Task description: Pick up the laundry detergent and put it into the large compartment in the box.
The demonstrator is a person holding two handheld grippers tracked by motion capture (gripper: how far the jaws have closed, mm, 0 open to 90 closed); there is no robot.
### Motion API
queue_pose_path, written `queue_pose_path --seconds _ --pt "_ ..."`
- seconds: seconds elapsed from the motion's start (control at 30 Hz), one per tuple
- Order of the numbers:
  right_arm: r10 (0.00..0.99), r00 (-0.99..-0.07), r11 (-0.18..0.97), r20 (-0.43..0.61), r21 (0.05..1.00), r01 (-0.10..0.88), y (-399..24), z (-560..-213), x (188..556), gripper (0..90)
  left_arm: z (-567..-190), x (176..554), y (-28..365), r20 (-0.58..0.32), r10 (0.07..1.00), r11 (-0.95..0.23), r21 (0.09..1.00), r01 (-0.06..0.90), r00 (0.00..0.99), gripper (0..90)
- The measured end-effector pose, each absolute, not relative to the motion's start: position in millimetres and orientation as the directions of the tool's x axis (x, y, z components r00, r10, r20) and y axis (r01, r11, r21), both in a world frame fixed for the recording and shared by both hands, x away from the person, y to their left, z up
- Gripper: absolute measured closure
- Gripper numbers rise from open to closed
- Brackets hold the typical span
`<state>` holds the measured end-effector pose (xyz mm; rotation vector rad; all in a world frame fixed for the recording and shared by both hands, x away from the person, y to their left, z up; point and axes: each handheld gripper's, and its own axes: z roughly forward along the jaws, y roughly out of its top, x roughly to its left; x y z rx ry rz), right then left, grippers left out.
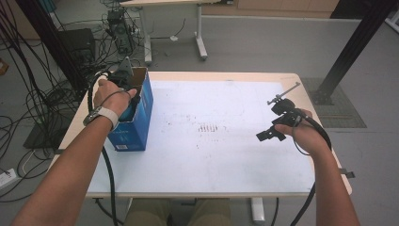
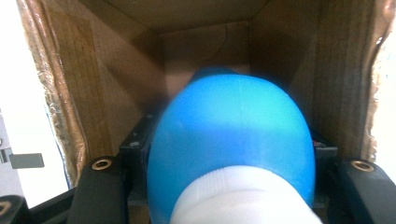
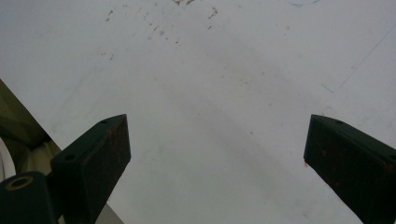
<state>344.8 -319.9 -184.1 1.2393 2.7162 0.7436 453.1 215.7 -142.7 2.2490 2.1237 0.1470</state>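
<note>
Blue bottle [image 2: 231, 135], white-capped, in left tool [image 1: 123, 89] inside cardboard box [image 1: 141, 115]

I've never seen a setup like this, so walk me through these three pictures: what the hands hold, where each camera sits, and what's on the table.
A person sits at a white table and holds hand-operated tongs in each hand; there is no robot arm. The high view looks down from above the person. The other two cameras ride on the tongs and look along their black jaws.

The left tongs reach into an open blue cardboard box at the table's left edge. Their view shows the box's brown inside and a blue rounded object with a white ribbed part sitting between the jaws. The right tongs are open and hold nothing above the bare, slightly stained tabletop.
</note>
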Motion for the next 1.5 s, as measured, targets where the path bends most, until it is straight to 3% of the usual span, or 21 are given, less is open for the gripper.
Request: queue_pose_path --seconds 1.5 --pt "0.728 -0.672 0.554 0.137 0.460 0.694 -322.9 -183.4 341.6 7.0 -142.9 452.6 214.2 0.045 0.997 -0.063 0.098 0.993 0.058 38.0"
